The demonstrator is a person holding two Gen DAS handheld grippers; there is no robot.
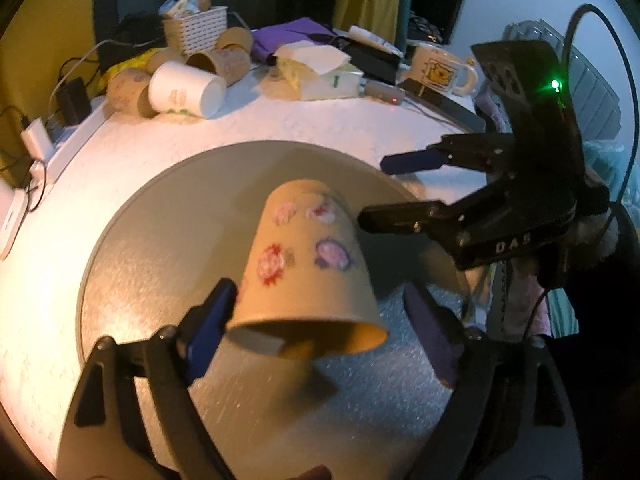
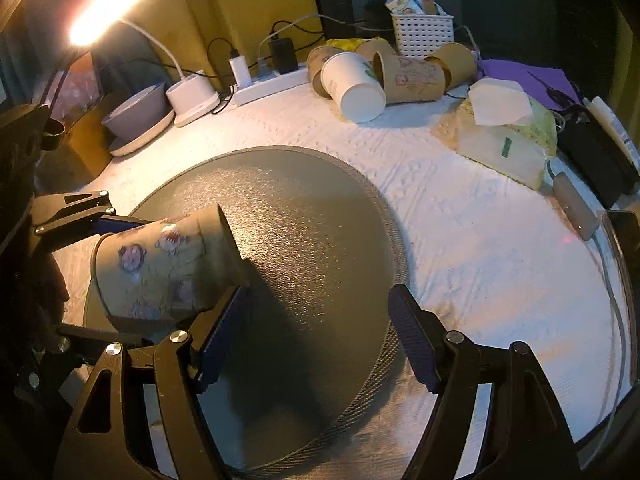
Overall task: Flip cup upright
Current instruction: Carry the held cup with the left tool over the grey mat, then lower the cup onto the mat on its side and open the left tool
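Note:
A brown paper cup with pink and purple cartoon prints is tilted above the round grey mat, mouth down towards my left camera and base up and away. My left gripper is open around it; the left pad touches the rim, the right pad stands apart. In the right wrist view the cup leans at the left over the mat, between the left gripper's fingers. My right gripper is open and empty beside the cup; it also shows in the left wrist view.
At the table's far edge lie several paper cups, a white basket, a tissue pack and a white mug. A lit lamp, a bowl, chargers and a power strip stand at the back left.

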